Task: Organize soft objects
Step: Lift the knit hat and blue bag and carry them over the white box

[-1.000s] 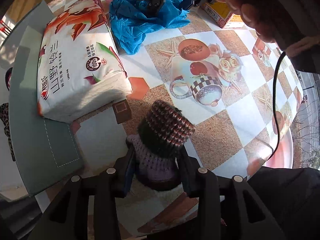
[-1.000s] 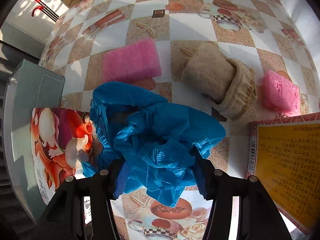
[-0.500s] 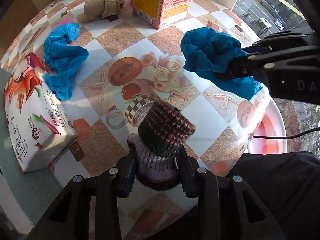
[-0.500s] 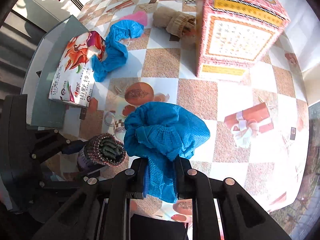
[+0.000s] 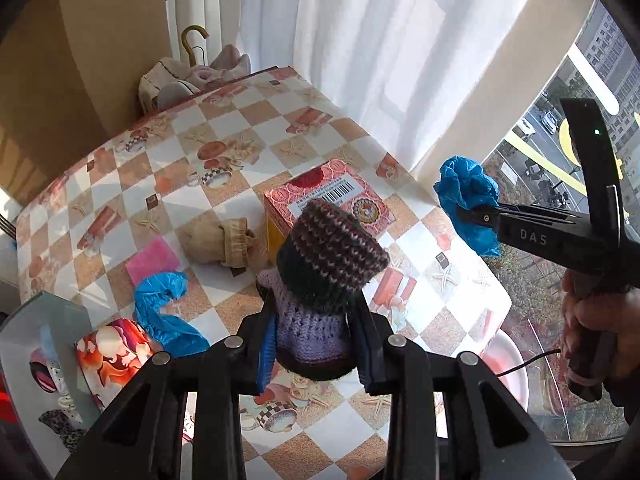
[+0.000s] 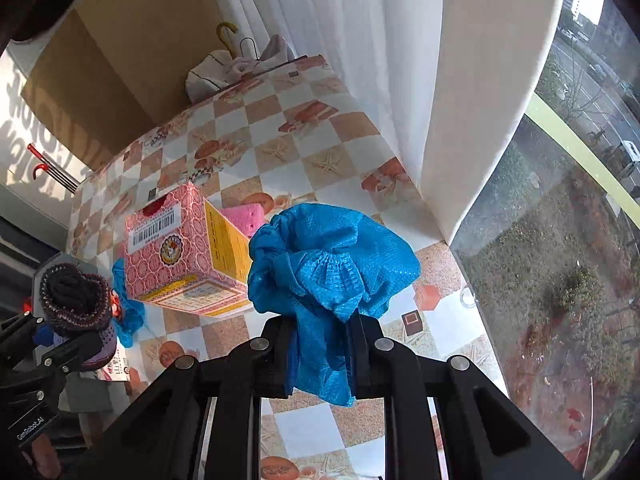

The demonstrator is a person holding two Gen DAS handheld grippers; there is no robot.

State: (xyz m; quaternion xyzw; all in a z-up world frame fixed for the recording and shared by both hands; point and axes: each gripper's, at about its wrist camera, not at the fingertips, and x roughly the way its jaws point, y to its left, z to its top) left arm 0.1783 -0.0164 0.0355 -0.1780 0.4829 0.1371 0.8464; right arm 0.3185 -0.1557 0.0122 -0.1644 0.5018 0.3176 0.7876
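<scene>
Left gripper point(image 5: 316, 344) pinches a knitted sock point(image 5: 324, 280) above the table point(image 5: 224, 128); right gripper point(image 6: 320, 356) clamps a blue cloth point(image 6: 328, 264). Only the left view shows the second blue cloth point(image 5: 164, 312), pink sponge point(image 5: 152, 258) and tan sock point(image 5: 216, 240) beside the pink box point(image 5: 340, 196).

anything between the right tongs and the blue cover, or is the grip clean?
Nothing visible. The right tongs are shut directly on the blue cover, held clear above the table. The left tongs hold the knitted sock off to the side.

Bright daylight enters through the sheer white curtain point(image 5: 360, 40), casting soft shadows across the checkered worktop point(image 5: 248, 152); fisheye edges bend and darken.
</scene>
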